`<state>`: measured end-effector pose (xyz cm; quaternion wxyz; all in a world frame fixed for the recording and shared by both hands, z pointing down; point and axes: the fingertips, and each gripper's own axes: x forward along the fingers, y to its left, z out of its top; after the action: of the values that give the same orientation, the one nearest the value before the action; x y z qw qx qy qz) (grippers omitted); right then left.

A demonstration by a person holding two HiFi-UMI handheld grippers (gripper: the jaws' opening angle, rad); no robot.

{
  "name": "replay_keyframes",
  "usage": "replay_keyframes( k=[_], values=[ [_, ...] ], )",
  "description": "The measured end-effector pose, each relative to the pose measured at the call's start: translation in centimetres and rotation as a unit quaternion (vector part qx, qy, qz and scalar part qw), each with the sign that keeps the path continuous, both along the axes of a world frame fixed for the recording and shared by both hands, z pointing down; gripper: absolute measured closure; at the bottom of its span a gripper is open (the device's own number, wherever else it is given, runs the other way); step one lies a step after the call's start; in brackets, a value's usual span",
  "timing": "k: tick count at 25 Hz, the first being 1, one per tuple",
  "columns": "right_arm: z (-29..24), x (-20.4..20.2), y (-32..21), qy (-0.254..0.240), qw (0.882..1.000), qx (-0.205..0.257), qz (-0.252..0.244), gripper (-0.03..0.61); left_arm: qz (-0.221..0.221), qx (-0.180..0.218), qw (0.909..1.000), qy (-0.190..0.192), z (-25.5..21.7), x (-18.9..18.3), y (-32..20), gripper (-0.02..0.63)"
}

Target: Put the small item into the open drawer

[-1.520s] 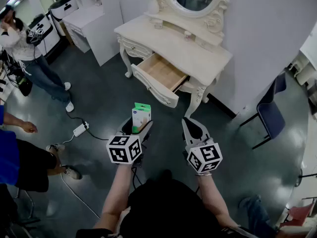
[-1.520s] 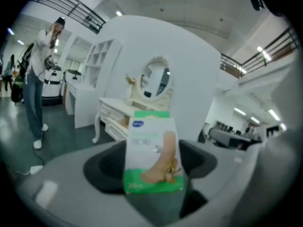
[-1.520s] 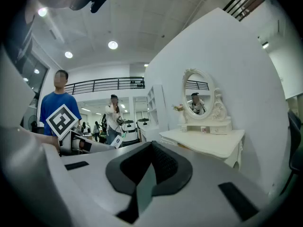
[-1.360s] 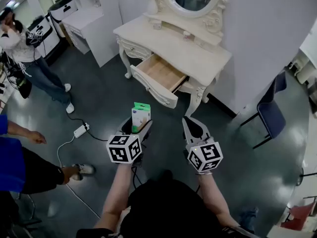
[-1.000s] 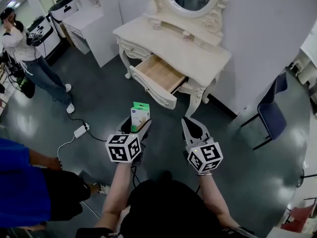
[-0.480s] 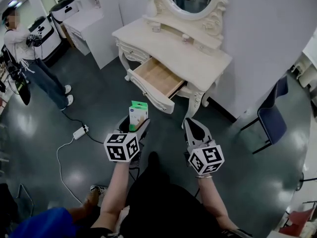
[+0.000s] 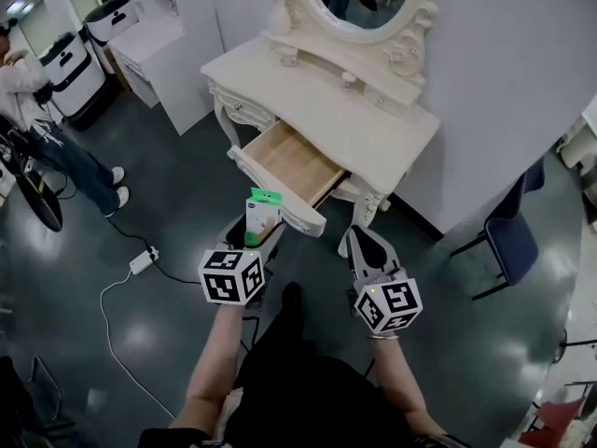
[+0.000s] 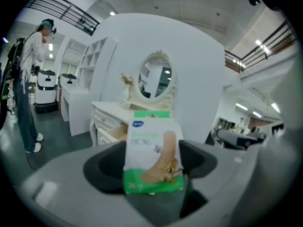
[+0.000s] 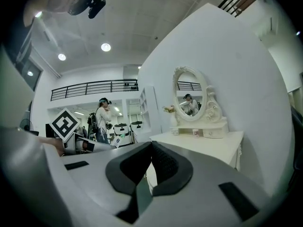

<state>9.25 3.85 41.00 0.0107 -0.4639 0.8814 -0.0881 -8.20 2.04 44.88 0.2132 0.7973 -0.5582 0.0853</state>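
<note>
My left gripper (image 7: 254, 239) is shut on a small white-and-green box (image 7: 263, 217) (image 8: 152, 152), held upright just short of the open wooden drawer (image 7: 285, 161) of a cream dressing table (image 7: 368, 129). In the left gripper view the box stands between the dark pads, with the table and its oval mirror (image 8: 155, 82) behind it. My right gripper (image 7: 366, 248) (image 9: 149, 164) is shut with nothing in it, level with the left one and in front of the table's right leg. The drawer's inside looks bare.
A white cabinet (image 7: 159, 59) stands left of the table. A person (image 7: 37, 110) stands at far left. A white power strip (image 7: 143, 260) and cable lie on the dark floor. A blue chair (image 7: 508, 241) sits at right. Small pots (image 7: 349, 79) stand on the tabletop.
I have moved closer to the dressing table; the drawer now lies right ahead of the held box. The person in blue at lower left has gone from view. Both grippers stay shut.
</note>
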Motion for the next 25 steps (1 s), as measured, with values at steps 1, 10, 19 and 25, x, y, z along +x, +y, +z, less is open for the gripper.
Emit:
replay_keyframes(
  k=[1, 10, 19, 25],
  values=[
    [0.0, -0.2, -1.0, 0.001, 1.0, 0.0, 0.001, 0.581, 0.002, 0.001, 1.0, 0.0, 0.0, -0.1, -1.1, 0.261],
    [-0.5, -2.6, -10.4, 0.007, 1.0, 0.0, 0.012, 0.581, 0.023, 0.003, 0.9997, -0.006, -0.5, -1.9, -11.2, 0.261],
    [-0.8, -3.3, -17.1, 0.011, 0.999, 0.002, 0.043, 0.581, 0.052, 0.01, 0.9985, -0.015, -0.8, -2.9, -19.2, 0.261],
    [-0.6, -2.1, -19.4, 0.014, 0.998, 0.0, 0.068, 0.581, 0.071, 0.008, 0.9971, -0.028, 0.1, -2.3, -23.1, 0.261]
  ],
)
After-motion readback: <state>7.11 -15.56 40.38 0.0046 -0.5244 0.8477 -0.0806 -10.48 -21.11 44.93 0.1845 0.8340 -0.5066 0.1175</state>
